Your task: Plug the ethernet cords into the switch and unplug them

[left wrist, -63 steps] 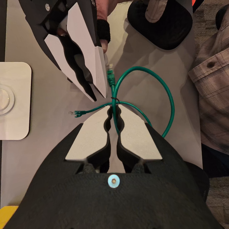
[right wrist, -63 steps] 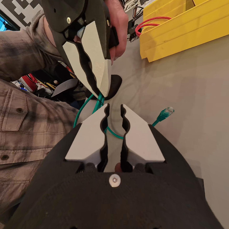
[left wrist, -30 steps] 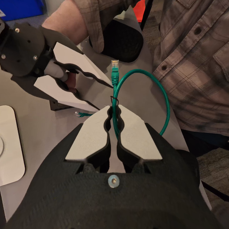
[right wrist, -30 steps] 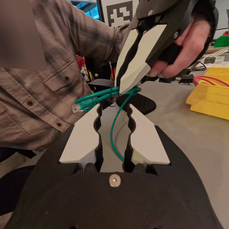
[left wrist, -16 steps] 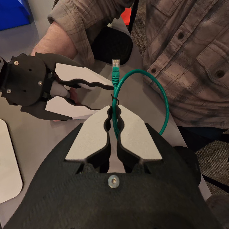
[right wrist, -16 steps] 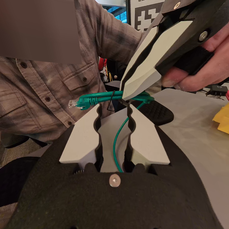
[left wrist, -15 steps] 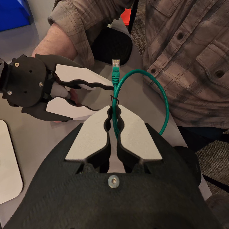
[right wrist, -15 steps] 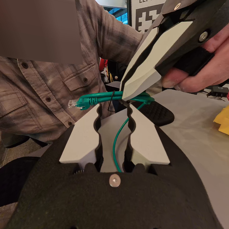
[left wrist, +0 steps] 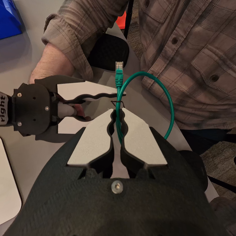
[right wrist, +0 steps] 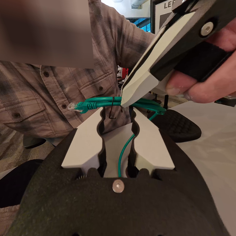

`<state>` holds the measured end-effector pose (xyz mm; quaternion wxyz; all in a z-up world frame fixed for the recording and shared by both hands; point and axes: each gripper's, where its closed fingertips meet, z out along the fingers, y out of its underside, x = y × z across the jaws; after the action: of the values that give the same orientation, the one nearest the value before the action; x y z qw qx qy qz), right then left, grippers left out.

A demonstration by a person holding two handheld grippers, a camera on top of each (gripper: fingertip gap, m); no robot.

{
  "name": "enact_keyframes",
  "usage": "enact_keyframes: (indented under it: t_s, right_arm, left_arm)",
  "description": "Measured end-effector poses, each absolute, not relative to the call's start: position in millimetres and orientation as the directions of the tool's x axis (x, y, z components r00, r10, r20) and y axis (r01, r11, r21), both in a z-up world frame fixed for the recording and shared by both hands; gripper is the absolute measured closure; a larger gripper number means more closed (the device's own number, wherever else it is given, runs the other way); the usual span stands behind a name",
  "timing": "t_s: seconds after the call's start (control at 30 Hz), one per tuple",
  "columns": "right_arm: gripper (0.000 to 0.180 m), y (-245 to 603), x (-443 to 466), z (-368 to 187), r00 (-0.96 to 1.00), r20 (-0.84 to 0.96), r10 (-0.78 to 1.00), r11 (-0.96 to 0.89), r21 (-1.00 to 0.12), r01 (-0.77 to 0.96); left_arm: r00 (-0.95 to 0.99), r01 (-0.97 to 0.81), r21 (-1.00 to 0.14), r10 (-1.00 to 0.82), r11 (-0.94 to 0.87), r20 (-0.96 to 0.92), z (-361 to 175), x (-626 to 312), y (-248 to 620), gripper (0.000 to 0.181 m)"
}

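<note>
A green ethernet cord [left wrist: 171, 102] is bundled in a loop by a black twist tie [left wrist: 117, 101]. My left gripper [left wrist: 117, 110] is shut on the doubled cord just below the tie and holds it above the table, with one clear plug [left wrist: 119, 66] pointing away. My right gripper [left wrist: 107, 106] reaches in from the left, open, its upper finger touching the cord above the tie. In the right wrist view my right gripper [right wrist: 118, 109] is open just under the cord [right wrist: 102, 102] by the tie, with a strand hanging between its fingers. The left gripper [right wrist: 123, 102] clamps the bundle from the upper right. No switch is in view.
A person in a plaid shirt [left wrist: 191, 63] sits close behind the cord. A black chair armrest [right wrist: 175, 126] juts over the grey table's edge. A white pad [left wrist: 7, 178] lies at the left and a blue bin [left wrist: 7, 19] stands at the far left. Less than 4 cm separates the two grippers' tips.
The cord has been lifted off the table in my shut left gripper. My right gripper has swung round and closed in, so its open fingers now meet the cord near the tie.
</note>
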<state>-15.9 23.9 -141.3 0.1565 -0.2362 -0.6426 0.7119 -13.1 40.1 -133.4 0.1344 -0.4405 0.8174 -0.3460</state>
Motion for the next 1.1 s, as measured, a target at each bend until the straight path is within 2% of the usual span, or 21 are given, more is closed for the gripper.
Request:
enact_keyframes:
  t_s: [0.13, 0.3, 0.47, 0.53, 0.6, 0.77, 0.83, 0.97, 1.1]
  right_arm:
    - [0.144, 23, -16, -143, -0.836, -0.141, 0.530, -0.123, -0.988, 0.089]
    - [0.132, 34, -15, -159, -0.735, -0.193, 0.650, -0.063, -0.978, 0.201]
    - [0.126, 54, -19, -170, -0.503, -0.207, 0.839, -0.079, -0.961, 0.264]
    - [0.125, 63, -22, -168, -0.386, -0.237, 0.892, -0.149, -0.958, 0.245]
    - [0.113, 67, -22, -173, -0.266, -0.247, 0.932, -0.180, -0.951, 0.251]
    - [0.111, 80, -23, -170, 0.018, -0.291, 0.956, -0.291, -0.948, 0.132]
    - [0.106, 79, -21, -168, 0.071, -0.305, 0.950, -0.311, -0.946, 0.092]
    - [0.109, 83, -19, -162, 0.197, -0.277, 0.941, -0.285, -0.958, 0.015]
    - [0.108, 82, -24, -154, 0.233, -0.257, 0.938, -0.254, -0.966, -0.043]
  left_arm:
    - [-0.575, -0.626, -0.685, -0.814, 0.372, 0.083, -134, -13, 39, 0.175]
    - [-0.539, -0.637, -0.689, -0.839, 0.346, 0.077, -133, -17, 47, 0.175]
    - [-0.487, -0.647, -0.700, -0.870, 0.301, 0.076, -133, -21, 55, 0.175]
    - [-0.464, -0.654, -0.701, -0.883, 0.285, 0.073, -133, -21, 59, 0.175]
    - [-0.445, -0.661, -0.699, -0.893, 0.272, 0.074, -134, -22, 62, 0.175]
    - [-0.397, -0.676, -0.697, -0.915, 0.239, 0.072, -134, -23, 70, 0.175]
    - [-0.380, -0.682, -0.693, -0.923, 0.232, 0.064, -134, -23, 73, 0.175]
    - [-0.352, -0.689, -0.693, -0.934, 0.212, 0.065, -134, -24, 78, 0.175]
    - [-0.342, -0.684, -0.702, -0.937, 0.199, 0.066, -133, -22, 80, 0.175]
